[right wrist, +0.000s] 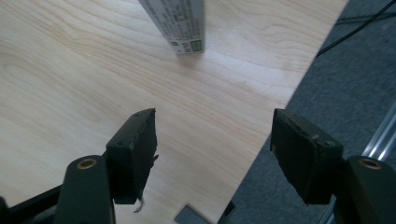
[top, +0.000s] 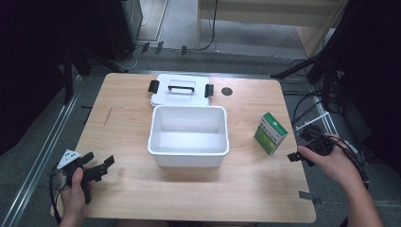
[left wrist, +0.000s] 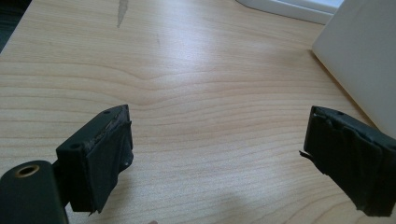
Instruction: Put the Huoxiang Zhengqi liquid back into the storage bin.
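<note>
**Green carton waits beside the open tub**

Pale wood grain covers the table point(top: 142, 198), which stands on grey carpet with cables trailing past its far and right edges. At its middle sits a white tub point(top: 188, 137), open and empty, and its lid point(top: 179, 90) lies flat just behind the tub, black latches at either end. To the right of the tub, apart from it, a small green carton point(top: 270, 133) stands upright near the table's right edge. The right gripper point(top: 302, 153) hovers just right of the carton, jaws spread wide with nothing between them; in the right gripper view the carton point(right wrist: 180, 23) stands ahead of the tips. The left gripper point(top: 97, 169) rests well left of the tub, jaws likewise parted and empty.

The carton looks like light, thin cardboard, so it should lift easily but dent under a hard squeeze. Its two broad faces, taken about mid-height, seem the safest hold.
</note>
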`<action>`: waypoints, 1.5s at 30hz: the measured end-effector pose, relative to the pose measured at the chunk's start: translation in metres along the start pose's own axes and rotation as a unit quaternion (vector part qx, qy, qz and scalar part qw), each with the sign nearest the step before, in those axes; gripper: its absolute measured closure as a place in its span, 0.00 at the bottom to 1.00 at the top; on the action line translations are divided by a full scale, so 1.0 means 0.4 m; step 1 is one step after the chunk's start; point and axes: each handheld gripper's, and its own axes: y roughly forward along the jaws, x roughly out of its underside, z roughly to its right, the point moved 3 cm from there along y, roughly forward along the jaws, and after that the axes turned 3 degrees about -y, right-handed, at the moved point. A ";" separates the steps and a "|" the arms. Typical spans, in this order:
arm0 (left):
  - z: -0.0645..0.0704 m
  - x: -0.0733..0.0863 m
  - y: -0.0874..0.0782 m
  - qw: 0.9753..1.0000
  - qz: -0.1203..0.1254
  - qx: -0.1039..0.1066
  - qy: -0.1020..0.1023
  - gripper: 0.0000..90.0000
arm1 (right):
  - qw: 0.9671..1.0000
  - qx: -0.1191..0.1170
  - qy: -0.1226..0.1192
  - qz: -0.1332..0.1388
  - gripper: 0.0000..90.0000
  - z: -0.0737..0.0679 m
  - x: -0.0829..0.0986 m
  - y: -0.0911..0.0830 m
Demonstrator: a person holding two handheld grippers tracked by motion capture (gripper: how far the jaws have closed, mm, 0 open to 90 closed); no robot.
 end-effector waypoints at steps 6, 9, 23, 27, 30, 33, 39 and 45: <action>0.000 0.000 0.000 1.000 0.000 0.001 -0.002 0.10 | 0.999 -0.008 0.000 -0.037 0.33 -0.013 -0.046 -0.013; -0.002 0.000 0.000 1.000 -0.002 0.002 -0.002 0.10 | 0.999 -0.012 -0.001 -0.045 0.33 -0.019 -0.066 -0.022; -0.002 0.000 0.000 1.000 -0.002 0.003 -0.003 0.10 | 0.998 -0.004 -0.014 -0.055 0.32 -0.040 -0.147 -0.053; -0.003 0.000 0.001 1.000 -0.002 0.004 -0.003 0.10 | 0.998 -0.005 -0.018 -0.059 0.32 -0.040 -0.164 -0.055; -0.003 -0.001 0.001 1.000 -0.003 0.004 -0.003 0.10 | 0.998 -0.007 -0.020 -0.063 0.31 -0.043 -0.179 -0.059; -0.003 -0.001 0.001 1.000 -0.003 0.005 -0.003 0.10 | 0.998 -0.005 -0.023 -0.065 0.31 -0.049 -0.198 -0.060; -0.002 -0.001 0.002 1.000 -0.004 0.006 -0.004 0.10 | 0.997 0.003 -0.026 -0.075 0.32 -0.060 -0.229 -0.055; -0.003 -0.001 0.002 1.000 -0.006 0.007 -0.004 0.10 | 0.996 0.019 -0.031 -0.081 0.33 -0.067 -0.258 -0.043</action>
